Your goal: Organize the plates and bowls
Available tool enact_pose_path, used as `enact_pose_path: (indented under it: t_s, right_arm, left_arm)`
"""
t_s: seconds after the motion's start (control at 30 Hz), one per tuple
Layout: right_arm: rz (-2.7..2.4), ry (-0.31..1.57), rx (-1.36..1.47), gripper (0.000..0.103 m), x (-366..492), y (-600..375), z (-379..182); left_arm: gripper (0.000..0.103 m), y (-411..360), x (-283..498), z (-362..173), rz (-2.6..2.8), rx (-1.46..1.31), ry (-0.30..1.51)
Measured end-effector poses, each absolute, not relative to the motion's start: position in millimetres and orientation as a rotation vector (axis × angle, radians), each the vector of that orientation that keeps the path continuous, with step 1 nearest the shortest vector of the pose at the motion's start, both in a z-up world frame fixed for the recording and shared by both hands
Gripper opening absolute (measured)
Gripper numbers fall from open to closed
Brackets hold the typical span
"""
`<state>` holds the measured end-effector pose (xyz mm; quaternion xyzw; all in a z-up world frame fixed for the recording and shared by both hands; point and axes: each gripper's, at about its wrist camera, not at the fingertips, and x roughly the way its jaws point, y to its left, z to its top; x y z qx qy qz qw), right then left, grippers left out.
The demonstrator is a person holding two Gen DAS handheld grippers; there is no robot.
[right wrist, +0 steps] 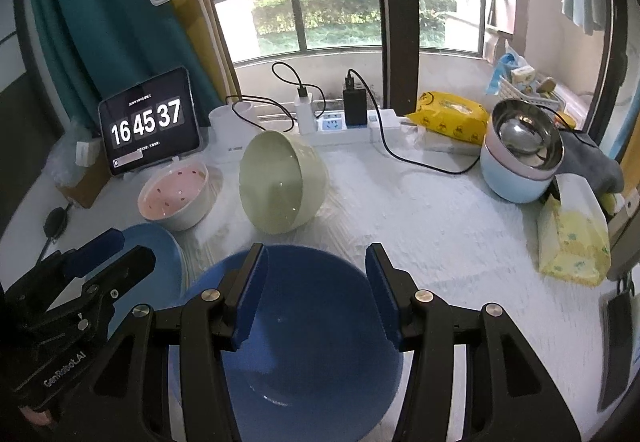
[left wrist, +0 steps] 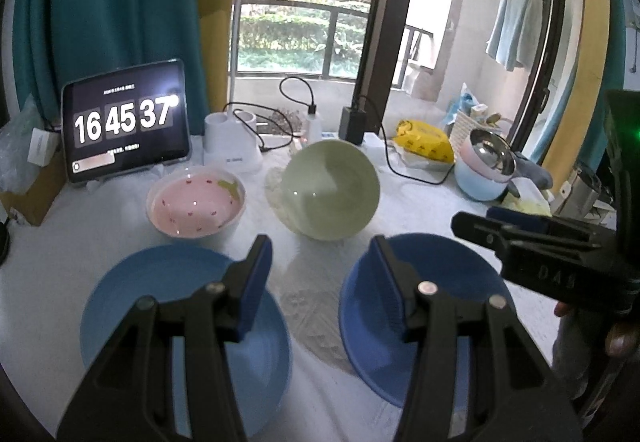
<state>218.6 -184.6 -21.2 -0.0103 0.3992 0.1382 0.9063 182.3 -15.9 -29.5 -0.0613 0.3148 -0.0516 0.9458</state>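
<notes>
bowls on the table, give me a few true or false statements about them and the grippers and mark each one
1. The green bowl lies tipped on its side. True.
2. The pink bowl is stacked inside the dark blue bowl. False: it stands alone on the table by the tablet.
3. The right gripper clamps the dark blue bowl's rim. False: its jaws stand open above the bowl, pressing nothing.
4. The light blue plate lies left of the dark blue bowl. True.
5. The left gripper holds the green bowl. False: it is open and empty, with the bowl farther back.
</notes>
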Motion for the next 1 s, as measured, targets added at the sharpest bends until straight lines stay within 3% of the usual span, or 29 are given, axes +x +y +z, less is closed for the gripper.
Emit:
enact_pose_path:
  t_s: [1.0]
  right_arm:
    - [0.312,0.833,-0.135,0.053,278,-149,-28]
  left_arm:
    - [0.052,12,244,-31,-0.05,-0.136,0.655]
